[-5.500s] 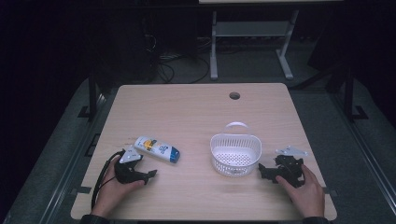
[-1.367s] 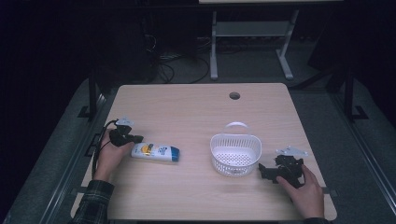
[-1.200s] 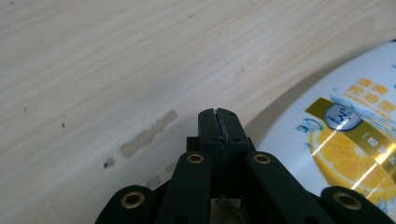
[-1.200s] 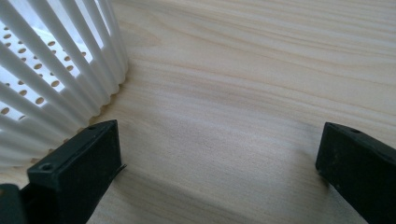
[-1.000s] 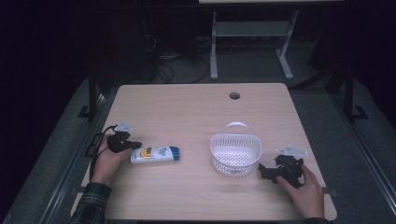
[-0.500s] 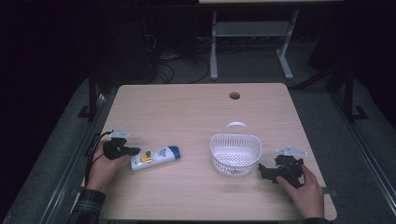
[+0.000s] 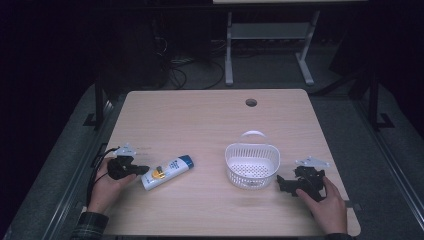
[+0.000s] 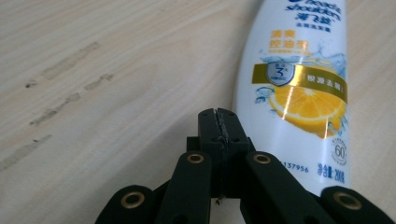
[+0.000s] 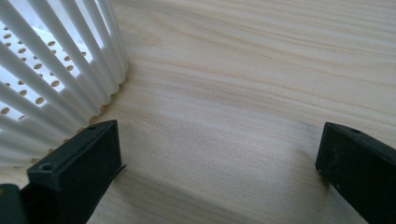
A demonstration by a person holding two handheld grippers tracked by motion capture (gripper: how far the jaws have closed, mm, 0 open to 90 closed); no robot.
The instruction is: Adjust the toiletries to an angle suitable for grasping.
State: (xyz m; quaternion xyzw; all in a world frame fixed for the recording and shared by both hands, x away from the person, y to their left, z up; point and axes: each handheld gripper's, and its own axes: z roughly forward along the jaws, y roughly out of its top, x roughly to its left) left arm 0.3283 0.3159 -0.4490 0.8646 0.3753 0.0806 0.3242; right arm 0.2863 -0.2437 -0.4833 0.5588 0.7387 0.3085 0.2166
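On table's left front, shampoo bottle (image 7: 167, 171) lying flat, left gripper (image 7: 141, 170) jaws together, tips beside its base, right gripper (image 9: 219, 154) jaws wide apart, empty, beside white basket (image 7: 251, 165)

Your left gripper (image 8: 219, 122) has its two black jaws pressed together with nothing between them, low over the wooden table (image 8: 93, 93). Just beside the jaw tips, to their right, lies a white Head & Shoulders shampoo bottle (image 8: 299, 84) with an orange-slice label.
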